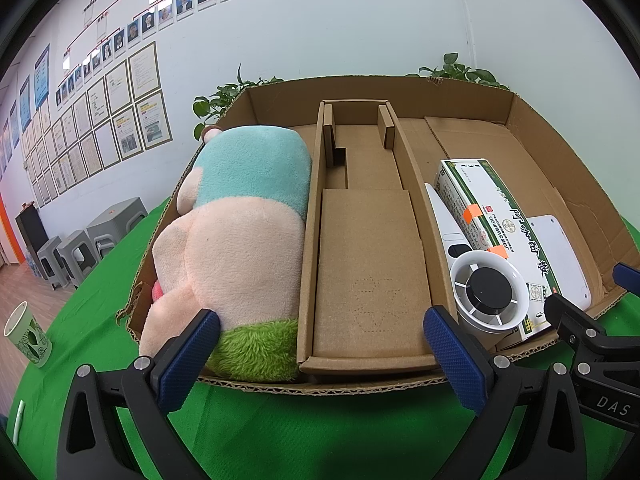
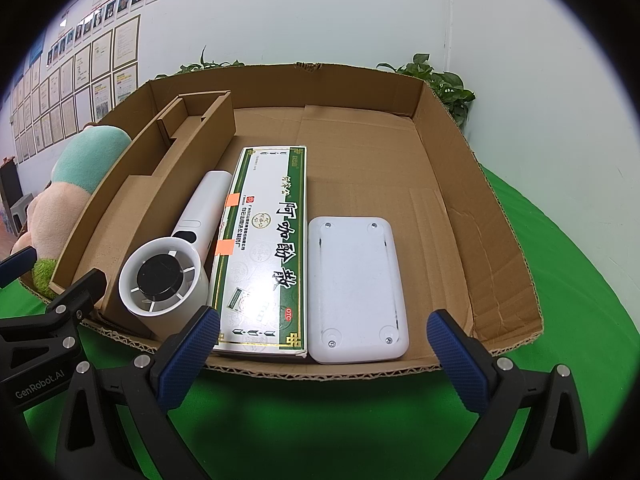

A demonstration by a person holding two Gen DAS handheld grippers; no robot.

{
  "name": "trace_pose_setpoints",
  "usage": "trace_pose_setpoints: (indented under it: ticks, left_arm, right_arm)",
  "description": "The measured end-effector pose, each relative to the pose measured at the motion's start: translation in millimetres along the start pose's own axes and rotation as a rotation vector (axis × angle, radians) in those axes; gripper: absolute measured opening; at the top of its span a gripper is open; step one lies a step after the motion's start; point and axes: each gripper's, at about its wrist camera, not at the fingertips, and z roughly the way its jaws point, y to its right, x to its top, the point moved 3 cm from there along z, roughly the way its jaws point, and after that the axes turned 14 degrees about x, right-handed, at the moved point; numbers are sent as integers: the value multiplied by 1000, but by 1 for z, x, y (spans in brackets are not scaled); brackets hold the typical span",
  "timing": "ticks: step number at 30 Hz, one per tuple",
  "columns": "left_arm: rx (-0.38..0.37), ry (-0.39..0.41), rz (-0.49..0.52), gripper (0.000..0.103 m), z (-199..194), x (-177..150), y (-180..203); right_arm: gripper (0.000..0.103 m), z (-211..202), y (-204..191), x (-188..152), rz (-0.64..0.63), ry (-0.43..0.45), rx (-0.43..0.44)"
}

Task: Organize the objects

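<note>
A shallow cardboard box (image 1: 560, 152) (image 2: 472, 208) on the green table holds everything. A plush toy (image 1: 236, 232) (image 2: 80, 168) lies in its left part. A brown cardboard insert (image 1: 368, 264) (image 2: 132, 200) fills the middle. To its right lie a white handheld fan (image 1: 486, 292) (image 2: 164, 280), a green-and-white medicine box (image 1: 496, 216) (image 2: 264, 252) and a flat white device (image 1: 560, 256) (image 2: 356, 288). My left gripper (image 1: 320, 344) is open and empty before the insert. My right gripper (image 2: 324, 344) is open and empty before the medicine box and white device.
A paper cup (image 1: 26, 336) stands on the table at the far left. Grey stools (image 1: 80, 244) stand by the wall beyond it. Potted plants (image 1: 216, 104) (image 2: 444, 84) sit behind the box. Green table (image 1: 320, 432) (image 2: 320, 420) lies under both grippers.
</note>
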Motion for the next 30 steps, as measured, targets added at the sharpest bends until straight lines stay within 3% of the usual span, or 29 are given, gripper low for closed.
trace_pose_setpoints:
  ticks: [12, 17, 30]
  left_arm:
    - [3, 1, 4, 103, 0, 0, 0]
    - [54, -2, 12, 103, 0, 0, 5]
    - [47, -4, 12, 103, 2, 0, 1]
  right_arm:
    - [103, 1, 0, 0, 0, 0, 0]
    - [103, 1, 0, 0, 0, 0, 1]
    - [103, 1, 0, 0, 0, 0, 1]
